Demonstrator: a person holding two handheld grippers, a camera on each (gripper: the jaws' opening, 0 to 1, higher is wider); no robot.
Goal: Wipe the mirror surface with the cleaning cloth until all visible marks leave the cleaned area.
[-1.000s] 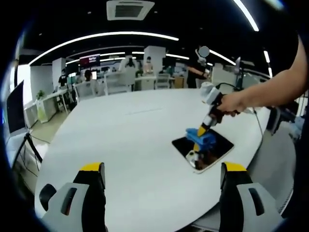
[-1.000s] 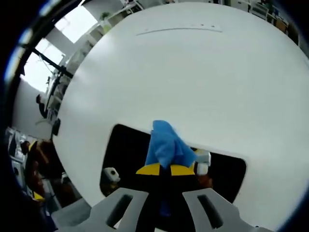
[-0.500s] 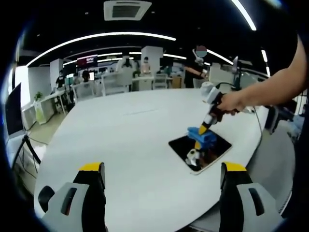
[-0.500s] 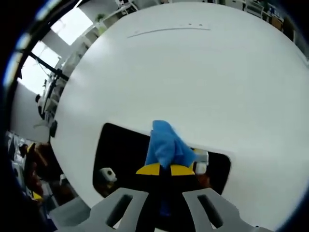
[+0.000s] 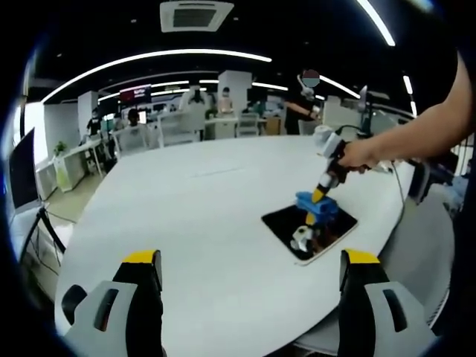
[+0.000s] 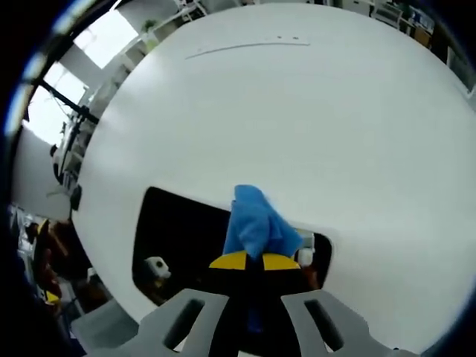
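Up close, the right gripper (image 6: 249, 262) has its yellow-tipped jaws pinched together on a bunched blue cloth (image 6: 256, 223), which stands up from the tips and presses on the mirror (image 6: 186, 230); the left gripper (image 5: 245, 271) hangs apart over the near table edge, jaws spread wide with nothing between them; from the left gripper view the right gripper (image 5: 321, 195), held in a person's hand (image 5: 358, 155), slants down onto the cloth (image 5: 314, 206) at the far end of the mirror (image 5: 309, 232); the mirror is a dark rounded rectangle lying flat on a round white table (image 5: 193, 216), towards its right side, and it reflects a small white object and the tool; beyond the table lies an open office with desks, chairs, people, long ceiling light strips and a ceiling vent (image 5: 195, 13); a monitor on a stand (image 5: 22, 178) sits at the left; compared with a second ago, the cloth sits nearer the mirror's right end in the right gripper view, with more dark glass showing to its left, and the left gripper's jaws look unchanged.
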